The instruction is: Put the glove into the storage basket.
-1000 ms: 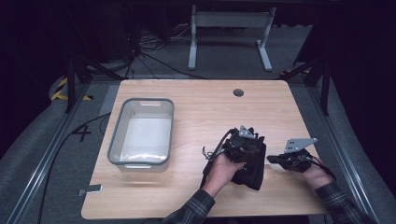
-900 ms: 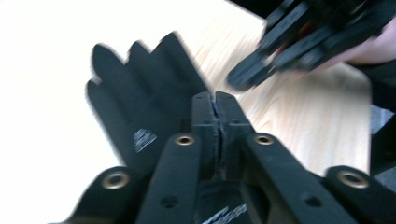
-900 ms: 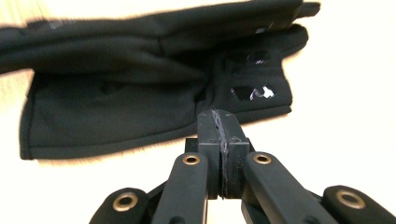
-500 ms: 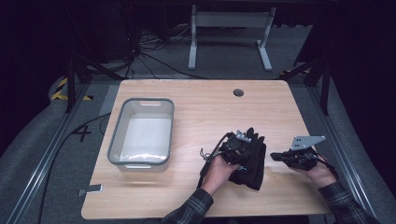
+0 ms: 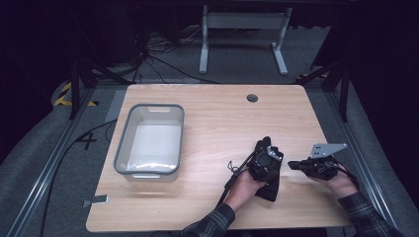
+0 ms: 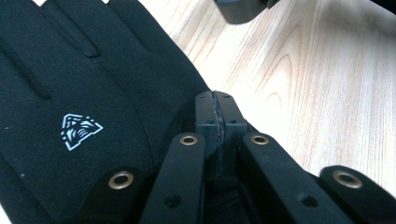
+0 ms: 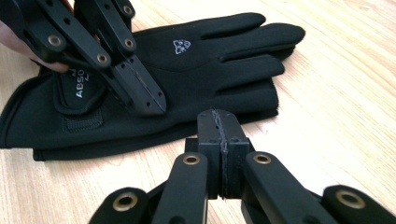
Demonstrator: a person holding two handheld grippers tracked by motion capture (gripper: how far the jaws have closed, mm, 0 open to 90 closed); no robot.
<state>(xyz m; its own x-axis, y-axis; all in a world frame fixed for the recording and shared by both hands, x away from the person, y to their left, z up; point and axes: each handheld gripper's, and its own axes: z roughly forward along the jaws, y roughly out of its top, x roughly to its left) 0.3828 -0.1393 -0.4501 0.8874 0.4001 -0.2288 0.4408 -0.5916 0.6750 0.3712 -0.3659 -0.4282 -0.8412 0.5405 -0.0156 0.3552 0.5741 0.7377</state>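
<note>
The left tongs [image 7: 140, 95] are clenched tight with nothing between the jaws — their tips sit right over the black glove [image 7: 196, 70], at its edge near the cuff. Under them the glove lies flat on the table [image 5: 212, 113], its fingers pointing away from the person, a small white logo [image 6: 79, 130] on its back. The right tongs [image 7: 219, 135] are clenched too and hold nothing. They rest just beside the glove, near its long side, with bare wood between. Well apart from both tongs, out past the left ones, stands a grey bin [image 5: 148, 140].
</note>
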